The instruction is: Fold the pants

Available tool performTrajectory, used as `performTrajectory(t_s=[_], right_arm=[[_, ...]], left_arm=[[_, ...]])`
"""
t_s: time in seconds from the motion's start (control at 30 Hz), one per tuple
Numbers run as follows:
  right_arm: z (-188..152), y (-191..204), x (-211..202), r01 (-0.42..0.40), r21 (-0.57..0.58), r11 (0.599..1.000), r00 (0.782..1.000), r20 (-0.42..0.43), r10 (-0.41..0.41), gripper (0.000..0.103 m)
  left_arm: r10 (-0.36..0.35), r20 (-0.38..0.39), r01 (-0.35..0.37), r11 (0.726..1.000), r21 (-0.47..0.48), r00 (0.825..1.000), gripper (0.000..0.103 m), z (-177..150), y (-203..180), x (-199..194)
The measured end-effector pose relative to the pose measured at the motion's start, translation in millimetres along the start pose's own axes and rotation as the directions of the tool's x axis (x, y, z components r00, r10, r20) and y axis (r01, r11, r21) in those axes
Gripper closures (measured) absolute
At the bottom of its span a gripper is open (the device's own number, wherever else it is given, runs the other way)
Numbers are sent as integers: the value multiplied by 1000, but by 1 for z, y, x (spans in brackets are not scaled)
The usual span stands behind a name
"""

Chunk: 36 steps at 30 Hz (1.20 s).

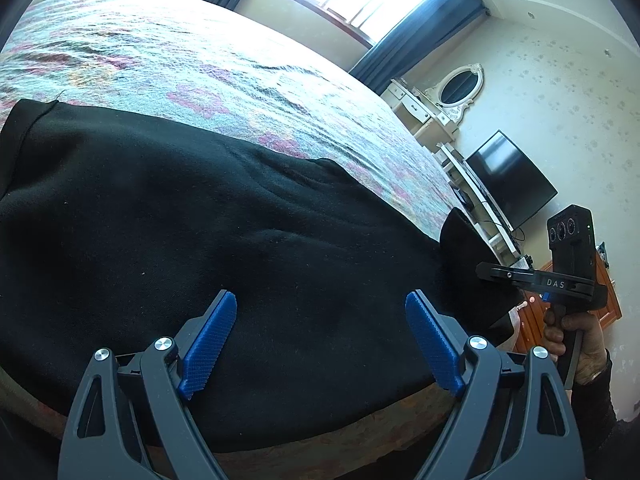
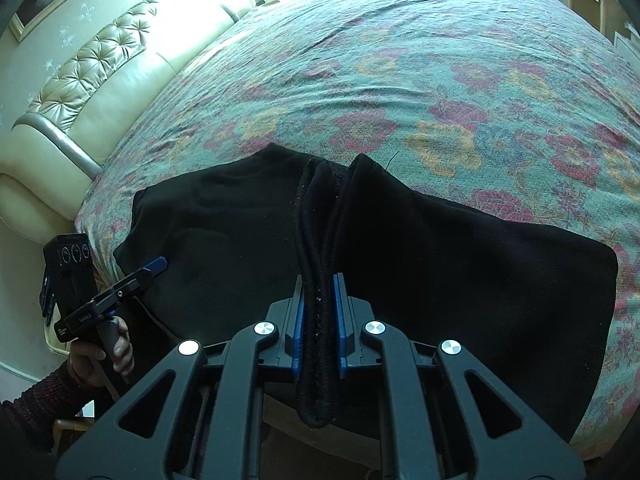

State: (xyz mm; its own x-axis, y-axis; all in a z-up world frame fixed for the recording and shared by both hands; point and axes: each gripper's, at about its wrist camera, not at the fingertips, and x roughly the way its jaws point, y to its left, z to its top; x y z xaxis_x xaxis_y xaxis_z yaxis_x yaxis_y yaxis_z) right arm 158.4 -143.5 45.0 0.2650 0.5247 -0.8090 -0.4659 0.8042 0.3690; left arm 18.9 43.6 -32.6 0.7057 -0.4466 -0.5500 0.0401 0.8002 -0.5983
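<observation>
Black pants (image 2: 460, 248) on bed (image 2: 440, 80), right gripper (image 2: 319, 316) pinching hem, seemingly

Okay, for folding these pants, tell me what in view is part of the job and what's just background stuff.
Part of the job:
black pants
right gripper, shut on a bunched edge of the pants
left gripper, open above the pants
floral bedspread under them

Just background:
television
oval mirror
tufted headboard
blue curtains

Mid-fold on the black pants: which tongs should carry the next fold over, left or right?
Right, probably. The right tongs are already clamped on a bunched edge of the black pants, ready to carry it. The left tongs hang open above flat cloth, gripping nothing.
</observation>
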Motion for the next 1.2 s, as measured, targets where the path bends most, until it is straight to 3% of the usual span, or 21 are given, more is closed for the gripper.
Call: performTrajectory(t_s=[0.3,0.67,1.03,1.2], right_arm=[[-4,18,24,89,-71,993,995,-30,-92,91],[-9,31,46,130,-101,986,990,-48,-135,88],[-14,40,56,60,-65,996,997,-50,-63,59],[-19,43,62,20,-31,999,998,-55,-21,58]], left_arm=[[-19,5,19,1000,-9,1000,18,-2,1,-6],[-40,8,40,999,-28,999,18,1,4,-7],[-64,15,65,997,-41,998,18,1,7,-9],[-76,22,77,996,-46,997,18,-1,11,-12]])
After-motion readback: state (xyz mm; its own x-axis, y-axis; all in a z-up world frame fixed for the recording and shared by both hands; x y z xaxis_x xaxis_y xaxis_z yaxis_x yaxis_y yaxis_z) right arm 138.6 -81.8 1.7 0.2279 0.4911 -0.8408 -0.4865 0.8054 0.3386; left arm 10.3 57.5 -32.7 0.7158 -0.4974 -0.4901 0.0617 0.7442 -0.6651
